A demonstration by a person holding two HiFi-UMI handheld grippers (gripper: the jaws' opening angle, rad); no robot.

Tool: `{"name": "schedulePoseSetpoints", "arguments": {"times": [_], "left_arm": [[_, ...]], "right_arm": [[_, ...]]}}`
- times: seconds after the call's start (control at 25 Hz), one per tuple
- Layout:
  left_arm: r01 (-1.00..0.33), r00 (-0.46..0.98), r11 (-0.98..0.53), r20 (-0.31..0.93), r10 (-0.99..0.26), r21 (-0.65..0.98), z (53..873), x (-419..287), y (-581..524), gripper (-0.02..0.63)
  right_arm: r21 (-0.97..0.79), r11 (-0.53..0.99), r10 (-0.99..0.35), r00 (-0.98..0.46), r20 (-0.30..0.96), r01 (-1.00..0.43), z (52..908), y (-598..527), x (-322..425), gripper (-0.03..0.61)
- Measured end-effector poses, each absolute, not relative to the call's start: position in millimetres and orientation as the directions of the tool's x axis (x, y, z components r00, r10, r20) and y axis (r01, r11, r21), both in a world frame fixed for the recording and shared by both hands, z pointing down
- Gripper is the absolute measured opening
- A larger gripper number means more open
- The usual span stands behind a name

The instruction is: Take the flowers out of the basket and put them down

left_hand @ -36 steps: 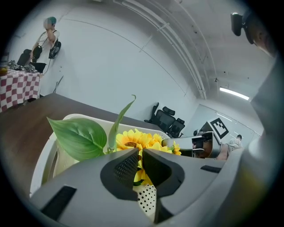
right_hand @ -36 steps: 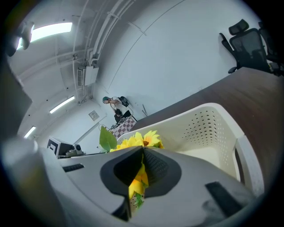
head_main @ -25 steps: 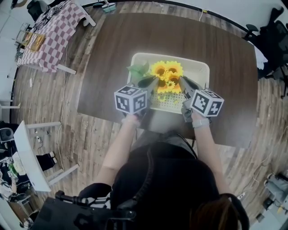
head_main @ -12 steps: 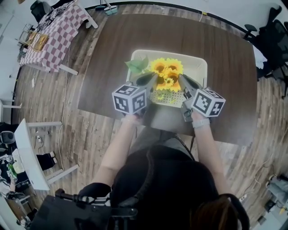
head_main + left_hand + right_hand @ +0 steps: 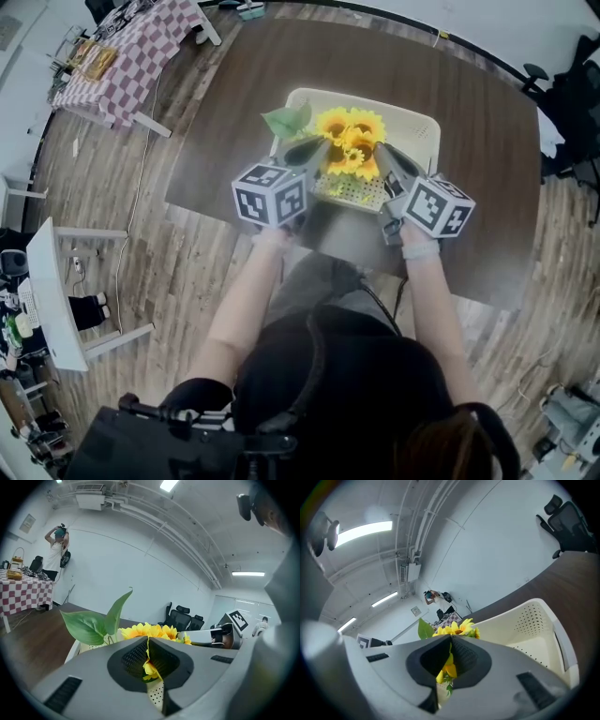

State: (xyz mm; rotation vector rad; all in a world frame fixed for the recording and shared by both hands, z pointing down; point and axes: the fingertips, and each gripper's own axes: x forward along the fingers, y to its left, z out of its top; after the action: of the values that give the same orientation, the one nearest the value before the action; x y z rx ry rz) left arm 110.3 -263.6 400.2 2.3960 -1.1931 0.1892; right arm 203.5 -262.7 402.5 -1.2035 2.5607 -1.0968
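Both grippers are pinching the flowers (image 5: 349,142) from opposite sides over the basket (image 5: 422,127). The left gripper (image 5: 317,150) is coming in from the basket's near-left corner, its jaws nearly together with yellow petals squeezed between the pads (image 5: 140,656). The right gripper (image 5: 384,155) is coming in from the basket's near-right side, its jaws likewise narrow and biting on petals and a bit of green stem. The bunch is sitting above the basket's near half, blossoms facing up, just past its perforated near wall. A big green leaf (image 5: 289,120) is hanging out over the basket's left rim. The basket is resting on the dark table (image 5: 469,84). Cannot tell whether the stems are touching the basket floor.
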Motion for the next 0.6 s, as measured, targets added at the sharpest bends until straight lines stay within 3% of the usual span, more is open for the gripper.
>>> {"name": "schedulePoseSetpoints", "arguments": {"times": [0.6], "left_arm": [[-0.809,0.573,-0.498,0.230,-0.787,0.313,370.7,77.2,-261.4,0.008]], "right_arm": [[-0.640,0.505,-0.685,-0.720,0.112,-0.580,373.8,-265.4,172.7,0.003]]}}
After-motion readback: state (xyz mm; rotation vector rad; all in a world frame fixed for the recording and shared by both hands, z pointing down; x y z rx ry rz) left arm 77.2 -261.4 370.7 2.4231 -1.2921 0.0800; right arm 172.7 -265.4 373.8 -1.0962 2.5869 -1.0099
